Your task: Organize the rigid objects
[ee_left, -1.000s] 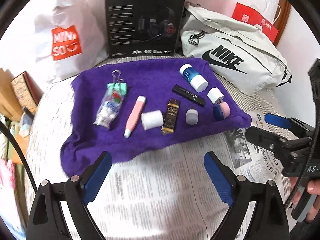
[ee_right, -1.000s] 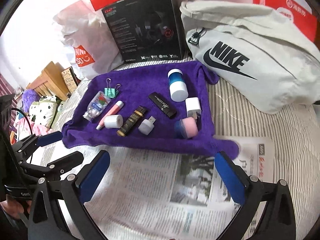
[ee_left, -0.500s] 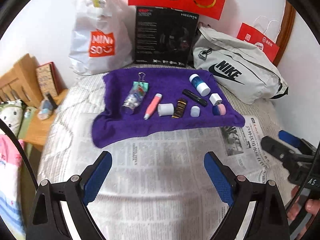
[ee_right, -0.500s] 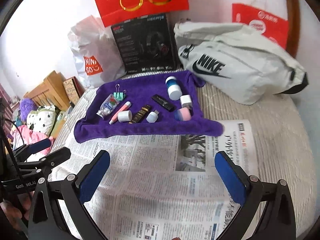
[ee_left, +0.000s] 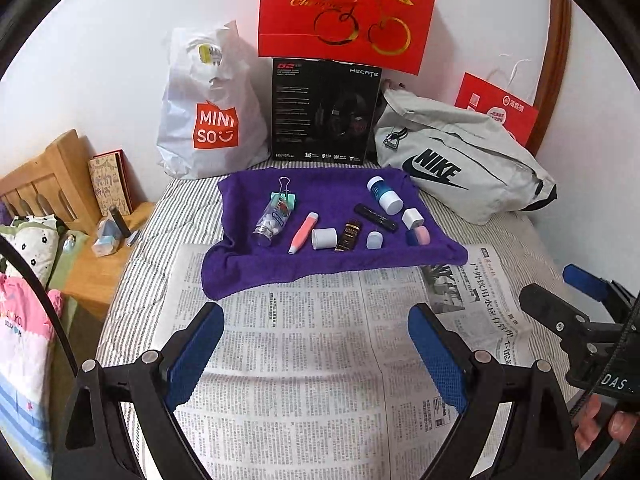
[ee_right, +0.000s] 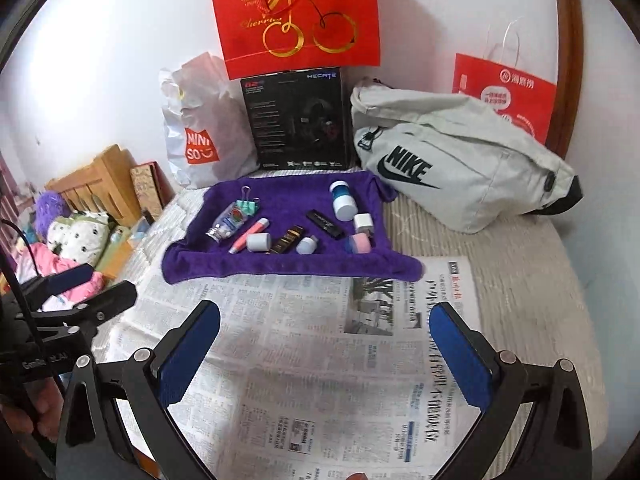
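- The left gripper (ee_left: 316,356), black with blue padded fingers, hangs over the spread newspaper (ee_left: 304,360) with its jaws wide apart and nothing between them.
- The right gripper (ee_right: 326,356), of the same make, also hangs over the newspaper, jaws spread and empty; a person's hand (ee_left: 604,424) grips its handle at the right edge of the left wrist view.
- The rigid objects all lie on a purple fleece cloth (ee_left: 320,264) that rests on the striped bed beyond the newspaper, its near edge overlapping the paper.
- At the cloth's left, a clear plastic bottle of white pellets (ee_left: 272,220) lies tilted, touching a mint-green binder clip (ee_left: 285,196) behind it.
- Just right of it lies a pink pen-shaped tube (ee_left: 303,232), then a small white cylinder (ee_left: 325,238) on its side, a dark brown and gold tube (ee_left: 349,235), and a small white cap-shaped adapter (ee_left: 374,240).
- Further right, a pink and blue round case (ee_left: 418,236) sits near the cloth's front right corner, with a white plug cube (ee_left: 413,218) just behind it.
- A black flat stick (ee_left: 376,217) lies diagonally near the middle, and a blue bottle with a white cap (ee_left: 384,194) lies behind it.
- Behind the cloth stand a white Miniso bag (ee_left: 208,112), a black headset box (ee_left: 324,112), a red gift bag (ee_left: 344,12) and a grey Nike pouch (ee_left: 464,168).
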`<state>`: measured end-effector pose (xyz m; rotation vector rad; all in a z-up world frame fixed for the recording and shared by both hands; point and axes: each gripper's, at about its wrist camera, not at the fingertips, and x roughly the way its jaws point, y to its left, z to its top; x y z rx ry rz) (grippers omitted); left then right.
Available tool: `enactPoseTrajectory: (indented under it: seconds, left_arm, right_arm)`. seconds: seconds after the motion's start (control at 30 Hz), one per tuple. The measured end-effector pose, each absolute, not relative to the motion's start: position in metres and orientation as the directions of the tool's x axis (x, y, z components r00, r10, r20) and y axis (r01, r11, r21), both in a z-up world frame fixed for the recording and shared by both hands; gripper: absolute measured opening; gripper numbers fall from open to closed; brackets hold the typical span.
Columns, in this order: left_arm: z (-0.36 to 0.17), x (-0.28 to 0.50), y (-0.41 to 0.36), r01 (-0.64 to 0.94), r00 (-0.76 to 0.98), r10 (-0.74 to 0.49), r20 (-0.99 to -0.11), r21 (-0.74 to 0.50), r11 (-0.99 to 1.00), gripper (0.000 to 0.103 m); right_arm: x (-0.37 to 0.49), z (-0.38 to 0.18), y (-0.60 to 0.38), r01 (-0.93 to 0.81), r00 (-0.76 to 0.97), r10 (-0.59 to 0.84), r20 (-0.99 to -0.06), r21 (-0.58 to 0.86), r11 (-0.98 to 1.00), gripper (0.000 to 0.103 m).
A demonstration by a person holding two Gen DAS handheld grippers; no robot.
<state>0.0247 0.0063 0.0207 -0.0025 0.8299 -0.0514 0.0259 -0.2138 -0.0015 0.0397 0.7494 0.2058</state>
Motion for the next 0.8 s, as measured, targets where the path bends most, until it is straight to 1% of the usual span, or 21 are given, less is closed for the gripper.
enactPoseTrajectory:
  seconds: [0.23,0.8]
  left_arm:
    - [0.022,0.020,0.005,0.035,0.675,-0.040,-0.737,-0.021,0.999,0.093]
    - [0.021,0.013,0.005,0.015,0.667,-0.017,-0.745,-0.010,1.000,0.093]
  right_arm:
    - [0.022,-0.003,-0.215,-0.161,0.717,0.162,-0.678,0.065,0.985,0.103]
    - [0.017,-0.005,-0.221,-0.148,0.719,0.145,-0.680,0.054,0.988,0.103]
